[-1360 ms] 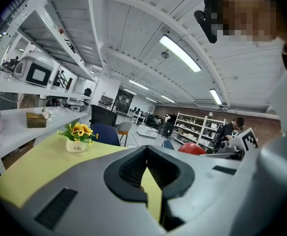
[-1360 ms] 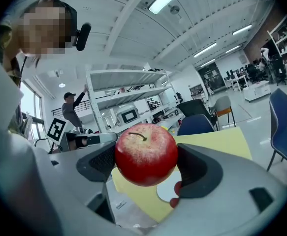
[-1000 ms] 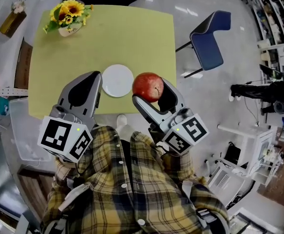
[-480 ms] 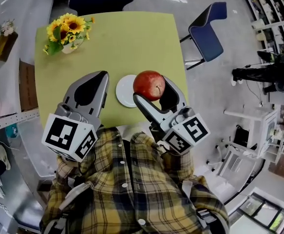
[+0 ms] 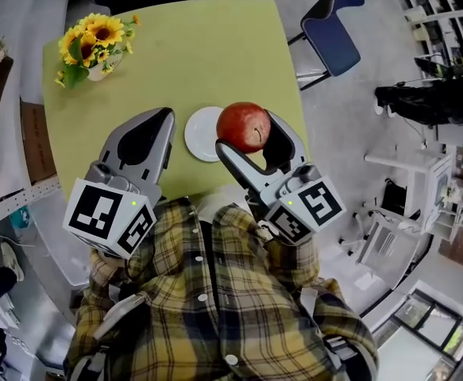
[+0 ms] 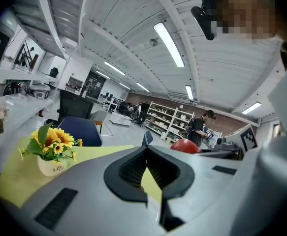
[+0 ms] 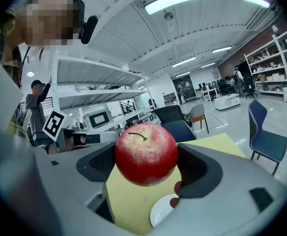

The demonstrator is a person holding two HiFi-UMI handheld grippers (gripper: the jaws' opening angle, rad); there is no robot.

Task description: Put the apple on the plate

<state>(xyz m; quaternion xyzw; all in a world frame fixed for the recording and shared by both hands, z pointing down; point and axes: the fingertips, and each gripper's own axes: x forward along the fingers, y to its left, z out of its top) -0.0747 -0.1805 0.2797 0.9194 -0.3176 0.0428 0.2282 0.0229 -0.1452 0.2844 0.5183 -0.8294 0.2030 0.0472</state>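
1. While the room is a wide workshop with shelving (image 5: pixel 445 6), a blue chair (image 5: pixel 334 22) and a pale hard floor (image 5: pixel 350 117), none of it crowds the work. A dropped fruit would land on that floor.
2. The yellow-green worktop (image 5: pixel 215 54) is flat and mostly bare, with a pot of sunflowers (image 5: pixel 92 46) at its far left corner, well apart from the action.
3. The left claw (image 5: pixel 166 117) has its jaws together on nothing and hovers just left of the plate. A careless swing could nudge the plate.
4. The right claw (image 5: pixel 247 133) is clamped across the apple's sides and holds it in the air.
5. The white plate (image 5: pixel 201 133) lies near the worktop's near edge. It is small and shallow, so a high or off-centre release would likely send the fruit rolling over the rim.
6. The apple (image 5: pixel 243 121) is round and glossy and hangs over the plate's right rim, not yet resting on it. A loosened squeeze could let it slip early.
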